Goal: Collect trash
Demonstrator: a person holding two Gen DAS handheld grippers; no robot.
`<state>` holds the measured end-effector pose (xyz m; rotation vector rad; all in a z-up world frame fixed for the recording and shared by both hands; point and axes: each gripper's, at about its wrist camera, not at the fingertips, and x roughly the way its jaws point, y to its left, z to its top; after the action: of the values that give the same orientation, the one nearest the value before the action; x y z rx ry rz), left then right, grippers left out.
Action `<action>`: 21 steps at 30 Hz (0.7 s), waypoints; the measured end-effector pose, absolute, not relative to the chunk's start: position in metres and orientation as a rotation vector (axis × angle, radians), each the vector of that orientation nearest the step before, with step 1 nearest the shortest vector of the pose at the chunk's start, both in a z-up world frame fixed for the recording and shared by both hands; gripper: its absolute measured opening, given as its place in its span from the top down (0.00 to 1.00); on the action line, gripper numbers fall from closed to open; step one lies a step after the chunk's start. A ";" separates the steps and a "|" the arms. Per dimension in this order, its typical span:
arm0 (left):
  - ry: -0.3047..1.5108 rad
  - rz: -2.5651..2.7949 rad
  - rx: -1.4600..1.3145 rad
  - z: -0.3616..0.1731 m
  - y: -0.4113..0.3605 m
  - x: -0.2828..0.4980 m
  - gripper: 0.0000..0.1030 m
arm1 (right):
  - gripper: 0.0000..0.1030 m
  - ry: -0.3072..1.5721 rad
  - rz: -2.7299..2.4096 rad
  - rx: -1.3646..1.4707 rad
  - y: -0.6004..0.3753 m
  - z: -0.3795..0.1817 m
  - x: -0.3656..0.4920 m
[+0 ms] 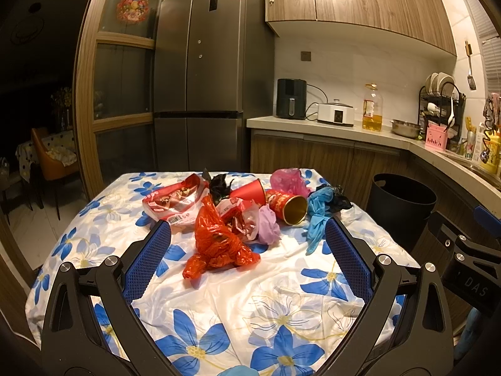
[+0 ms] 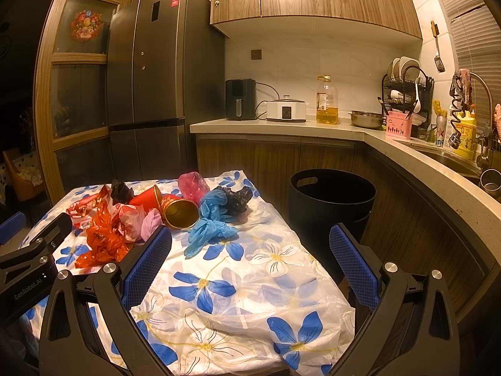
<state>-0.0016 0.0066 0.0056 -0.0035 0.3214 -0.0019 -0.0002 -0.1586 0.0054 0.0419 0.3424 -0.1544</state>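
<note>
The left gripper [image 1: 247, 235] and the right gripper [image 2: 250, 241] both hovered side by side with jaws spread wide, holding nothing.

White letters "DAS" are printed on the black body of the right gripper [image 1: 469, 269], seen at the edge of the left wrist view. "GenRobot.AI" is printed on the black body of the left gripper [image 2: 28, 279] in the right wrist view. A can [image 2: 441, 131] on the bench shows a red star and the letters "ine". Other labels are too small to read.
</note>
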 end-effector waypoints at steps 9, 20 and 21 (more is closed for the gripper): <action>0.325 0.001 -0.009 0.007 0.006 -0.002 0.06 | 0.05 0.350 -0.150 0.046 -0.161 0.004 0.002; 0.338 0.001 -0.015 -0.001 0.004 0.007 0.06 | 0.05 0.369 -0.140 0.058 -0.166 -0.002 0.008; 0.339 0.001 -0.015 -0.001 0.003 0.007 0.06 | 0.05 0.370 -0.139 0.059 -0.167 -0.002 0.009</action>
<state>0.0074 0.0027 -0.0013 -0.0151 0.3394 0.0014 0.0088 -0.1667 -0.0024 0.0593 0.3699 -0.1390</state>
